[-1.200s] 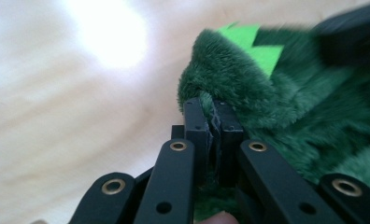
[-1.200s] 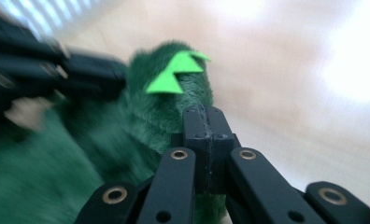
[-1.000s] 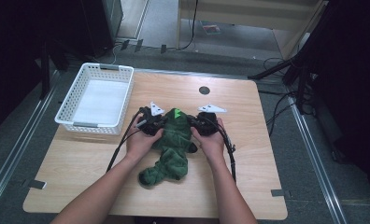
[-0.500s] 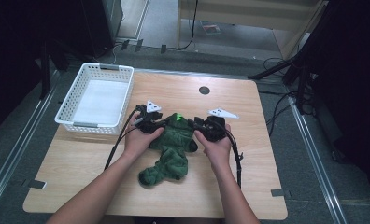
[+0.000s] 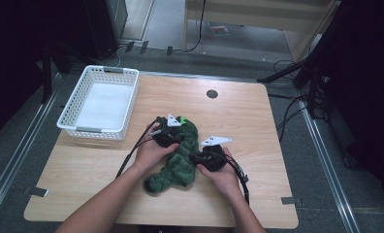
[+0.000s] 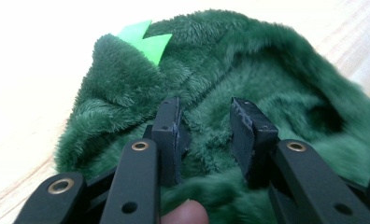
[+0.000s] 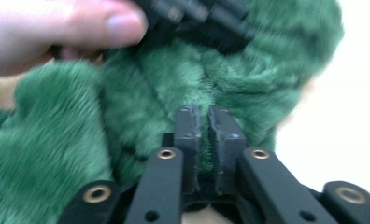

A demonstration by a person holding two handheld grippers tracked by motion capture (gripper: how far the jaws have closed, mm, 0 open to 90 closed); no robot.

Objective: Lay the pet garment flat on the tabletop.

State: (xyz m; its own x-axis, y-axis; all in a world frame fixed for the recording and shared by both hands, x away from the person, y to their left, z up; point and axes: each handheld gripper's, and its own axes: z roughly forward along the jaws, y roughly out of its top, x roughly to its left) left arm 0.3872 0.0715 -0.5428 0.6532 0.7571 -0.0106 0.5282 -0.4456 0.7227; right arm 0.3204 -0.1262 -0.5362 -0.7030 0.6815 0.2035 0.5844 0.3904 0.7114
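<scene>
The green plush garment (image 5: 178,158), lying bunched near the white basket (image 5: 100,104), is now pinched by the right gripper (image 7: 204,116), whose jaws have just closed, while the left gripper (image 6: 204,121) hangs half-spread over its pile, so lifting looks next.

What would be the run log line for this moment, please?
thing: green plush garment | left claw: open on plush | right claw: shut on plush fold | basket: apart, left

one green plush garment (image 5: 178,158), one white basket (image 5: 100,103), two grippers
</scene>
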